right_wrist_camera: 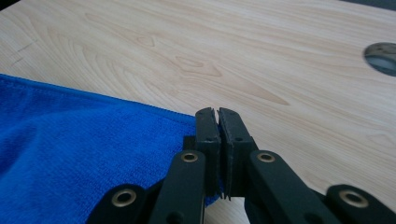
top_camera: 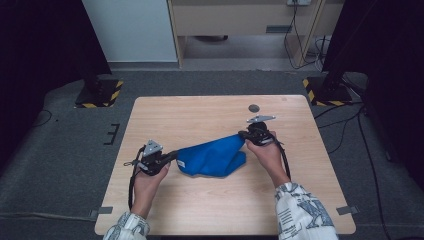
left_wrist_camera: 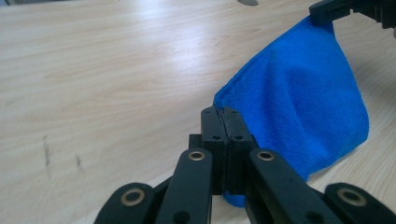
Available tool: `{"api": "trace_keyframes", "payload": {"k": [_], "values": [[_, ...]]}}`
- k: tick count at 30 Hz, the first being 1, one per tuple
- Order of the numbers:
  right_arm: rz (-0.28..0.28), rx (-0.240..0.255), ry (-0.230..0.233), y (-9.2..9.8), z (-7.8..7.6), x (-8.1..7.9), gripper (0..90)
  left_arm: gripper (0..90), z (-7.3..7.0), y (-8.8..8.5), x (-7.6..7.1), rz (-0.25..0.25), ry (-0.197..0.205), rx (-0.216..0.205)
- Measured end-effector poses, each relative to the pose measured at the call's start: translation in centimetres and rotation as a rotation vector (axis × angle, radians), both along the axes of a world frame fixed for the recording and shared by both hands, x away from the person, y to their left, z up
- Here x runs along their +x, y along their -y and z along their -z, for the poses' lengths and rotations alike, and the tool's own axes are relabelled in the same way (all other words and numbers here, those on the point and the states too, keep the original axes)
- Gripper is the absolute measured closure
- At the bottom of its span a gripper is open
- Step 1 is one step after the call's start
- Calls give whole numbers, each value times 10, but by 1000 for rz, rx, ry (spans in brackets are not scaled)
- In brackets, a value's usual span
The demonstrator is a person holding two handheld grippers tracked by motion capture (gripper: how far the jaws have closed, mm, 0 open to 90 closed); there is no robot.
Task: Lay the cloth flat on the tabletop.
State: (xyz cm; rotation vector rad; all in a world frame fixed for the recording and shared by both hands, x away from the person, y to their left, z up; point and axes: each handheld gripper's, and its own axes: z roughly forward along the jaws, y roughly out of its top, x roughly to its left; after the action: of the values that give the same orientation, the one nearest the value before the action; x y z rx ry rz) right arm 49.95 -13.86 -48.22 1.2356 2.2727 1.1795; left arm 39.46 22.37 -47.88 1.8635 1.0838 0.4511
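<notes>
A blue cloth (top_camera: 212, 156) is stretched between the two grippers over the middle of the wooden table (top_camera: 200, 115), its bulk sagging onto the top. My left gripper (top_camera: 175, 156) is shut on the cloth's left corner; in the left gripper view the cloth (left_wrist_camera: 299, 93) runs up from the closed jaws of the left gripper (left_wrist_camera: 226, 112) to the right gripper (left_wrist_camera: 327, 11) at the far corner. My right gripper (top_camera: 242, 134) is shut on that right corner. In the right gripper view the cloth's hem (right_wrist_camera: 70, 158) leads into the closed right gripper (right_wrist_camera: 218, 112).
A round grey cable hole (top_camera: 254, 107) lies in the table behind the right gripper, also seen in the right gripper view as a grey disc (right_wrist_camera: 380, 56). Two stands with yellow-black striped bases (top_camera: 100, 92) flank the table's far corners on the floor.
</notes>
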Motion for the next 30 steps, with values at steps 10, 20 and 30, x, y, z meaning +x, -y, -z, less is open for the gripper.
{"api": "trace_keyframes", "payload": {"k": [10,20,30], "values": [[17,20,21,18,-17,-8,877,894,-16,13,22,24,7,27],[15,31,43,25,-29,-12,878,895,-33,20,35,30,3,38],[28,46,73,46,-45,-20,878,896,-47,35,47,59,19,70]]}}
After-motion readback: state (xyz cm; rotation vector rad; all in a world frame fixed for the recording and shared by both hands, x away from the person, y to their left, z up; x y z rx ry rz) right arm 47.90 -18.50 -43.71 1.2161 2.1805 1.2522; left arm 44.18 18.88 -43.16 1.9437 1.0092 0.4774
